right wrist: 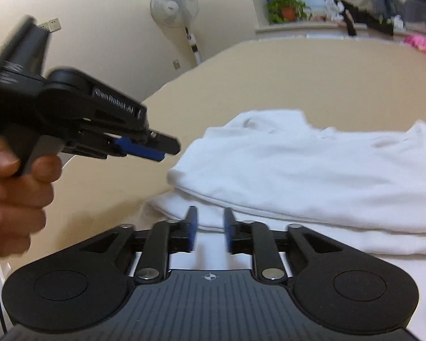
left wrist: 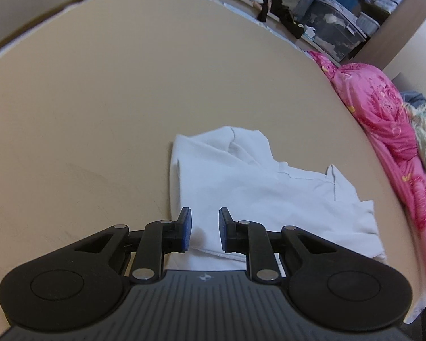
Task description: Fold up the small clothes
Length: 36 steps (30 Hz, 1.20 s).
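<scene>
My slightly parted, empty right gripper [right wrist: 208,228] sits nearest the folded white cotton garment [right wrist: 312,170], which stretches rightward; the left gripper [left wrist: 204,231] likewise holds nothing

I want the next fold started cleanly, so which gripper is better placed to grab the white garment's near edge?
Probably right: the right gripper sits open directly over the white garment's layered near edge, while the left gripper hangs beside its corner.
</scene>
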Available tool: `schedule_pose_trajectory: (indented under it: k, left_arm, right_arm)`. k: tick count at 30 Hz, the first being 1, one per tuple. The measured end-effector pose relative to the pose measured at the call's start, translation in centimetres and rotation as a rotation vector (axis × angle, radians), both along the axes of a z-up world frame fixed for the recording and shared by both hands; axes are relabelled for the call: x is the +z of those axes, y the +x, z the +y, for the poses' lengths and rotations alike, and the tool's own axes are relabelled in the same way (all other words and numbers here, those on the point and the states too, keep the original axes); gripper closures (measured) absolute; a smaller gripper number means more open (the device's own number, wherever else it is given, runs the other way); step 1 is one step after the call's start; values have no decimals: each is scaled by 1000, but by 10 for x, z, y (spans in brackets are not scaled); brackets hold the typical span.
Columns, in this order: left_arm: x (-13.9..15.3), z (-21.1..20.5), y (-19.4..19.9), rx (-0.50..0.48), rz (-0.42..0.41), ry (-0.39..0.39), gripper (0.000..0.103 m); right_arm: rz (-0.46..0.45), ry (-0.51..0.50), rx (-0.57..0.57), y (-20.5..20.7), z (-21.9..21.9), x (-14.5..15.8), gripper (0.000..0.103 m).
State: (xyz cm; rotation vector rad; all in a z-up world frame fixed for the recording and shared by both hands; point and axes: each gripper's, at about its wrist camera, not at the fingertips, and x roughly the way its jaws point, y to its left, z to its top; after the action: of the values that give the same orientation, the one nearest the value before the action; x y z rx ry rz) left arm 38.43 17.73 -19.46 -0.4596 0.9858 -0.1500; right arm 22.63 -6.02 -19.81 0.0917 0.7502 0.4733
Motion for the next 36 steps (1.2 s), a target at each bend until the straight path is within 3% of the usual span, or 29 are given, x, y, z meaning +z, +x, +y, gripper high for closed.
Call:
schedule_pose_trajectory:
  k: [4,9,12,13,15,20,25,27,29,33,34,35,36]
  left_arm:
    - [-11,1,2,9,38,-57,80]
    - [-22,-10,6,-2,55,14,80]
    - [-24,-14,4,-14,55,46,82]
    - [-23,-16,3,-22,51,67,98]
    - [-19,-21,1,-45,44,128,103]
    - [21,-19,-15,-53,-45,165,103]
    - [15,-17,-14,-56,-34,133,100]
    - [10,-17,-10,-59,-26,127,96]
    - [5,-16,-7,-56,-10,120,83]
    - [-9,-18,0,-65,16,124,74]
    - [-11,-17,0,-65,22,126,74]
    - [-15,-17,1,-64,30,125,74]
    - [-18,-18,3,-65,40,124,74]
  right_arm:
    - [-33,-32,-139,3,-62,16,74]
    - [-92,-130,-446,18,-160,23,72]
    - [-15,-145,-581,29,-211,9,71]
    - [46,-151,-602,32,-223,1,72]
    - [160,-132,-613,30,-240,-10,84]
    - [294,-177,-586,12,-244,-2,86]
    - [96,-12,-672,34,-267,35,79]
    - [40,-12,-694,62,-270,38,64]
    - [58,10,-693,100,-271,29,61]
    - [169,27,-666,154,-274,9,62]
    - [224,32,-653,167,-274,2,63]
    - [256,35,-647,171,-271,-1,86]
    - [260,43,-647,177,-271,-1,99]
